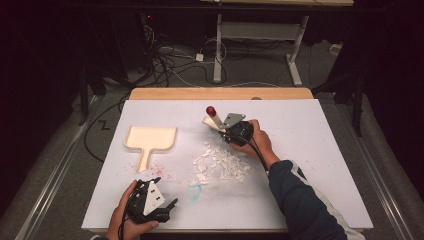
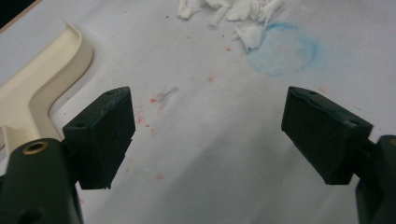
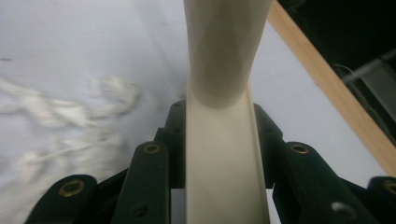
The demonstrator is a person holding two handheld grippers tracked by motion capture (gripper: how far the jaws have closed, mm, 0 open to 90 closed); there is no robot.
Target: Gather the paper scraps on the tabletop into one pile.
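At left centre of the high view I see the cream dustpan point(image 1: 150, 139) empty on the tabletop point(image 1: 310, 150), handle toward me. My right hand-held gripper point(image 1: 223, 126) clenches a cream brush handle point(image 3: 224, 154), red tip point(image 1: 211, 110) slanting upper left, above paper scraps point(image 1: 220, 162). My left hand-held gripper point(image 2: 208, 135) is released.

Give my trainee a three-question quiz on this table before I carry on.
1. True or false: the left gripper holds the dustpan.
2. What does the right gripper clamp? A) a cream handle with a red tip B) a cloth C) a cup
3. Which coloured ring mark lies beside the white scraps?

Key: 1. False; its jaws stand open over the bare sheet, with the dustpan off to the side. 2. A. 3. Blue.
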